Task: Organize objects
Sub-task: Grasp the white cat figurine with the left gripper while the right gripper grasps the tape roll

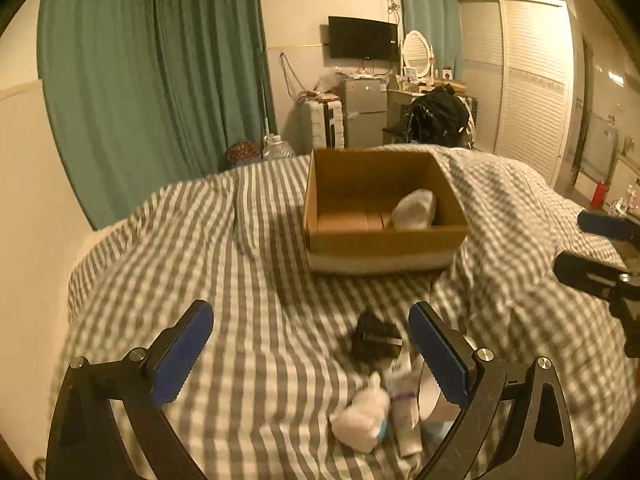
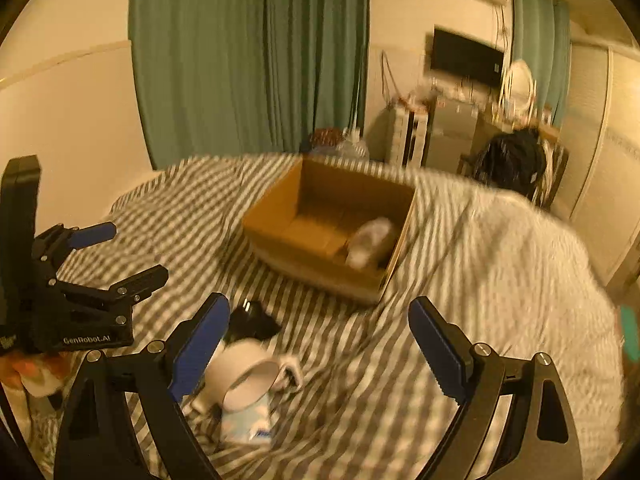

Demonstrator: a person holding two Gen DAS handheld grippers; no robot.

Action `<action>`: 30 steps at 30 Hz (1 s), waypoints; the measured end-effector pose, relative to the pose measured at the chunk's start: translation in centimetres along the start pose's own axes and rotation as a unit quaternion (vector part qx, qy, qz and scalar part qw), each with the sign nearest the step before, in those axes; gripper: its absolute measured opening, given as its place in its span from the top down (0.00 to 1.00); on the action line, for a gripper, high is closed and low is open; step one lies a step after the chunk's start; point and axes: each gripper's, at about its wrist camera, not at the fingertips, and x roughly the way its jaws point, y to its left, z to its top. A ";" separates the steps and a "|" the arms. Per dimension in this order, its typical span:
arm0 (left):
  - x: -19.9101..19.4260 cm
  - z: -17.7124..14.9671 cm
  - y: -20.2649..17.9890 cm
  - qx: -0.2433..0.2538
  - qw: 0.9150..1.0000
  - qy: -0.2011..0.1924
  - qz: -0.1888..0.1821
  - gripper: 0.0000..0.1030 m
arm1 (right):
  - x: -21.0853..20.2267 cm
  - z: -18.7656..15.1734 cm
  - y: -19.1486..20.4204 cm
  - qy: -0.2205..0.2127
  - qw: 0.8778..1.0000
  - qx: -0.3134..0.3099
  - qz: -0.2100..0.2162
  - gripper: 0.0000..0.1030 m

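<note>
The grey-and-white striped bedspread [image 1: 248,264] fills both views. At twelve o'clock sits the open brown cardboard box [image 1: 384,240], a pale wrapped bundle [image 1: 414,209] inside. The left gripper [image 1: 310,354] and right gripper [image 2: 318,350] hover wide open, empty. The white mug [image 2: 248,380] lies tipped at seven o'clock.

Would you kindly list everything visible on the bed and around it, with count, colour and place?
Cardboard box: one, brown, on the striped blanket.
White bundle: one, inside the box.
Black item: one, on the blanket nearer than the box.
White wad: one, beside a tube.
Tube: one, white, lying flat.
Mug: one, white, on its side.
Curtain: green, behind the bed.
Left gripper: jaws open, empty.
Right gripper: jaws open, empty.
</note>
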 end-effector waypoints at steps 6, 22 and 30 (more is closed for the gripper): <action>3.1 -4.7 -1.1 0.002 0.999 0.047 -0.018 0.02 | 3.1 -2.9 0.3 0.045 0.999 0.015 0.004 0.11; 7.9 -7.7 -2.5 -0.005 0.982 0.151 -0.114 0.50 | 6.3 -4.7 1.7 0.082 0.996 0.030 0.009 0.11; 5.2 -6.5 -0.6 -0.037 0.992 0.100 -0.071 0.51 | 5.6 -4.2 3.4 0.078 0.997 0.017 0.003 0.11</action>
